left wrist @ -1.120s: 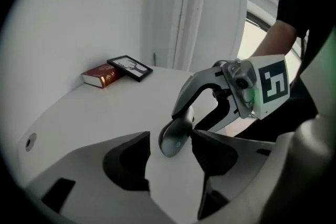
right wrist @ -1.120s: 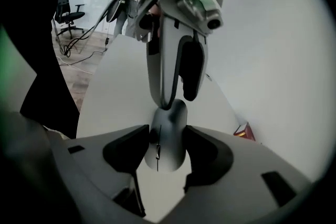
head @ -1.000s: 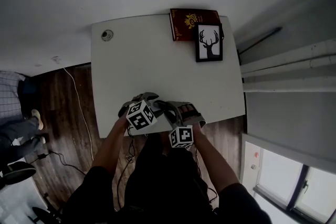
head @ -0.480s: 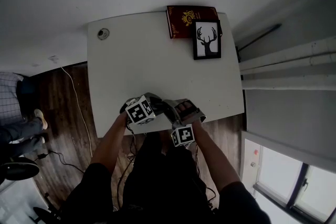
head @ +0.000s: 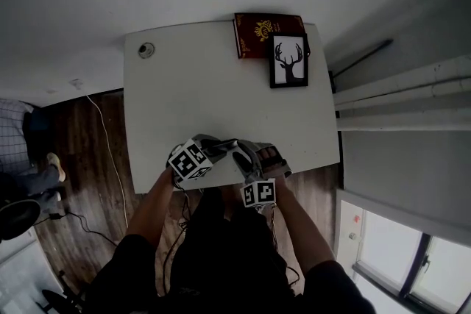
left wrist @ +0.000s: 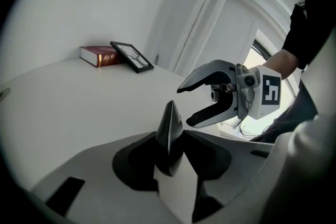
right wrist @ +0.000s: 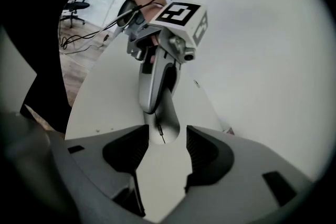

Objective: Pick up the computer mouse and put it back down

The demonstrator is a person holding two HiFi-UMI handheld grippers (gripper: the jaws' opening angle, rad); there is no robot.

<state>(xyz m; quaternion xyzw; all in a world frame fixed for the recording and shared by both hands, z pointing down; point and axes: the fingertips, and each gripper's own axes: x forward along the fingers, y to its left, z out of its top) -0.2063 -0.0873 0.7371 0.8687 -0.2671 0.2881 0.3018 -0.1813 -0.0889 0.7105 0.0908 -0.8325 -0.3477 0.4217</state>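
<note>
The computer mouse (left wrist: 169,136) is dark from this side and stands edge-on between the pads of my left gripper (left wrist: 170,150), whose jaws are closing on it and touch both its sides. In the right gripper view the same mouse (right wrist: 161,124) shows as grey with a scroll wheel. It is low over the white table (right wrist: 105,97), near the front edge, under the left gripper's fingers (right wrist: 153,89). My right gripper (right wrist: 160,157) is open and empty, just short of the mouse and facing the left gripper. In the head view both grippers meet at the table's front edge (head: 221,151), and they hide the mouse.
At the table's far right lie a dark red book (head: 257,33) and a framed deer picture (head: 289,60). A small round object (head: 146,50) sits at the far left corner. A cable (head: 107,136) runs over the wooden floor on the left. The wall is to the right.
The left gripper's marker cube has rolled a little and moved slightly left. The right gripper has shifted slightly right, towards the person. Book and picture have not moved.
</note>
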